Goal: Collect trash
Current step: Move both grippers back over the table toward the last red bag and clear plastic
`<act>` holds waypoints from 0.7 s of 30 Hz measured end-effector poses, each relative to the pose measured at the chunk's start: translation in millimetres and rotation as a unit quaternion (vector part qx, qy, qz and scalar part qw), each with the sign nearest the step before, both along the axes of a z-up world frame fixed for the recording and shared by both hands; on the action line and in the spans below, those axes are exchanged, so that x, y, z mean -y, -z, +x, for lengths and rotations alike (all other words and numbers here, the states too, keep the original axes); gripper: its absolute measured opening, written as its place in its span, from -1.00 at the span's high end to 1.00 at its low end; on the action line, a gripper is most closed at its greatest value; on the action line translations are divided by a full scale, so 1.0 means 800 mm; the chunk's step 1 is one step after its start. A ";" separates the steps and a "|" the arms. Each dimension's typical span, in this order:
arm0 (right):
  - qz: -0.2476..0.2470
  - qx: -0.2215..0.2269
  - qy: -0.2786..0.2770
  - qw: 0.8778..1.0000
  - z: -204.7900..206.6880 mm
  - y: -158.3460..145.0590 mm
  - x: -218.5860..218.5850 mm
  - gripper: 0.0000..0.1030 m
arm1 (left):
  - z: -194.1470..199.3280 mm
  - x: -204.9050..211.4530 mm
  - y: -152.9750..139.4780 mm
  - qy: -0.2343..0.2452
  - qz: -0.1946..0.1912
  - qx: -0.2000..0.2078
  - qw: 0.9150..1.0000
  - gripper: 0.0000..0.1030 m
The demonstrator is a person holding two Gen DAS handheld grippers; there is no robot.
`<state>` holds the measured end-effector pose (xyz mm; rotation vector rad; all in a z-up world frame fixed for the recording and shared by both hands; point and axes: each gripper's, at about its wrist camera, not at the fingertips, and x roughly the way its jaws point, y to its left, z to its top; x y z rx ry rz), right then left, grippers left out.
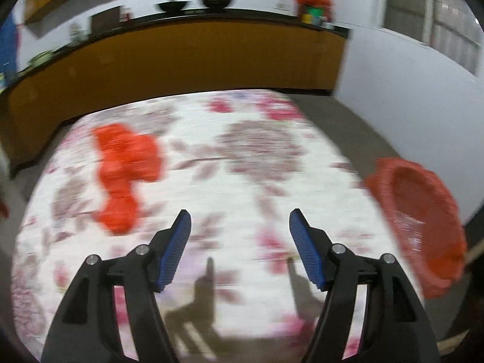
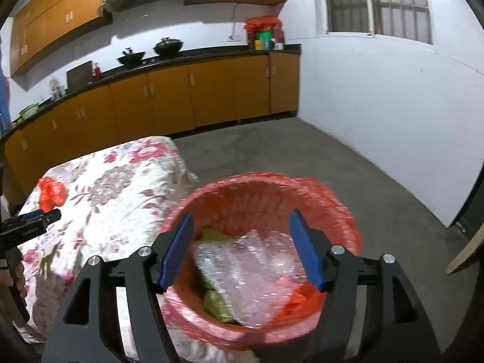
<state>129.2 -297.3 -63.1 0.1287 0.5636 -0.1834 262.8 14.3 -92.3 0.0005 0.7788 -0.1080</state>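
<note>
A crumpled red plastic bag (image 1: 124,175) lies on the floral-cloth table (image 1: 230,151), ahead and left of my left gripper (image 1: 240,227), which is open and empty above the cloth. The bag also shows in the right wrist view (image 2: 51,195), with the left gripper (image 2: 36,216) just in front of it. A bin lined with a red bag (image 2: 263,199) stands beside the table's right edge; it holds clear plastic wrap (image 2: 251,266) and green wrappers (image 2: 216,304). My right gripper (image 2: 240,227) is open and empty right above the bin. The bin shows at the right in the left wrist view (image 1: 423,220).
Orange kitchen cabinets (image 2: 181,96) with a dark counter run along the far wall, with woks (image 2: 168,45) and a red-bagged pile (image 2: 263,30) on top. Grey concrete floor (image 2: 348,166) lies right of the table. A white wall (image 2: 393,106) and a wooden board (image 2: 466,251) are at the right.
</note>
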 end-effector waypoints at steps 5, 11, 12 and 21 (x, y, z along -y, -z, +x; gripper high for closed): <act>-0.001 -0.005 -0.040 0.999 0.021 0.001 -0.040 -0.29 | 0.016 -0.087 0.004 -0.082 -0.006 -0.004 0.997 -0.30; 0.007 -0.007 -0.081 0.997 0.048 0.001 -0.089 -0.29 | 0.058 -0.147 0.007 -0.136 -0.042 -0.010 0.990 -0.30; 0.007 -0.008 -0.086 0.996 0.051 0.001 -0.095 -0.29 | 0.066 -0.152 0.009 -0.137 -0.046 -0.012 0.989 -0.30; 0.004 -0.026 -0.137 0.990 0.091 0.013 -0.155 -0.29 | 0.119 -0.150 0.039 -0.136 -0.038 -0.047 0.989 -0.30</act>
